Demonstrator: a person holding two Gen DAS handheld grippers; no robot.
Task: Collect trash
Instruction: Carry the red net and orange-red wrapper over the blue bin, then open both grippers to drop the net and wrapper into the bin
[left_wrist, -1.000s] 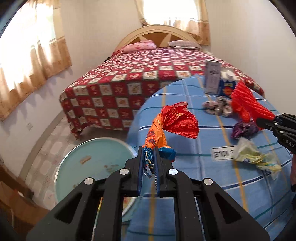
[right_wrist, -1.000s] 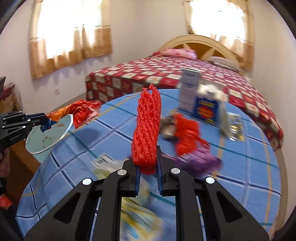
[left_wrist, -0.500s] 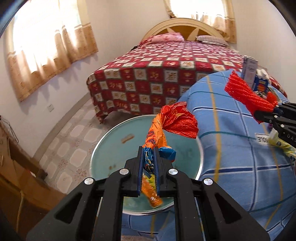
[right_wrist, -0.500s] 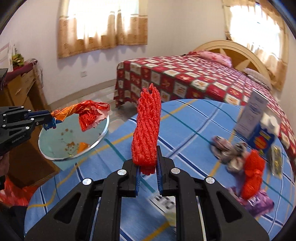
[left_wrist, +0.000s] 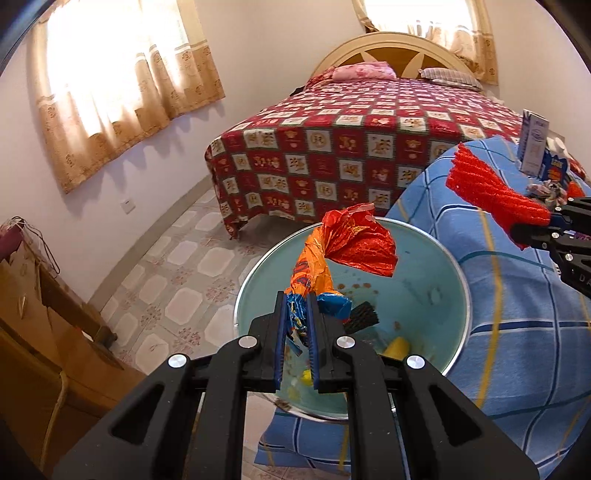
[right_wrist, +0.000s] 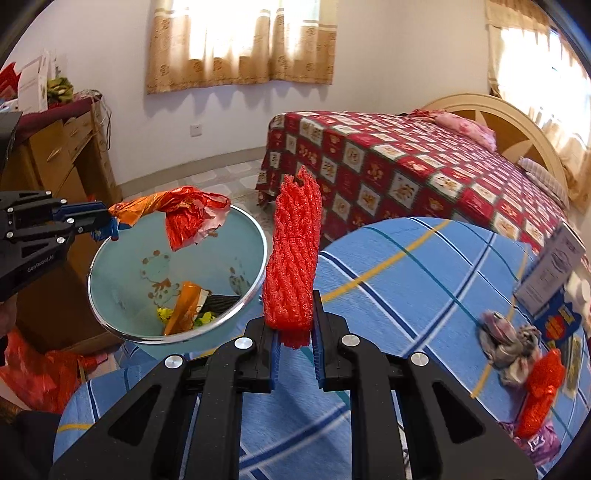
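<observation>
- Both your grippers have swung left since a second ago: the wrapper was over the blue cloth then and now hangs above the bin, and the net roll has come over to the table's edge beside the bin.
- Left wrist view: your left gripper (left_wrist: 297, 325) is clamped on the blue tail of the orange-red foil wrapper (left_wrist: 347, 243), which stands up over the mouth of the teal bin (left_wrist: 436, 284).
- Same view: yellow and black scraps lie in the bin's bottom; your right gripper (left_wrist: 546, 223) comes in from the right edge pinching the red net roll (left_wrist: 491, 192) over the table (left_wrist: 517, 332) with the blue checked cloth.
- Right wrist view: your right gripper (right_wrist: 295, 332) is closed on the lower end of the red net roll (right_wrist: 293, 258), roll upright, just beside the bin rim (right_wrist: 258, 273).
- Same view: your left gripper (right_wrist: 99, 219) holds the wrapper (right_wrist: 184, 214) above the bin opening; orange and yellow trash sits inside.
- Same view: still on the table (right_wrist: 406, 288) at far right are a grey crumpled wad (right_wrist: 506, 343), a second red net (right_wrist: 539, 395), a purple wrapper (right_wrist: 543, 443) and two cartons (right_wrist: 554, 280).
</observation>
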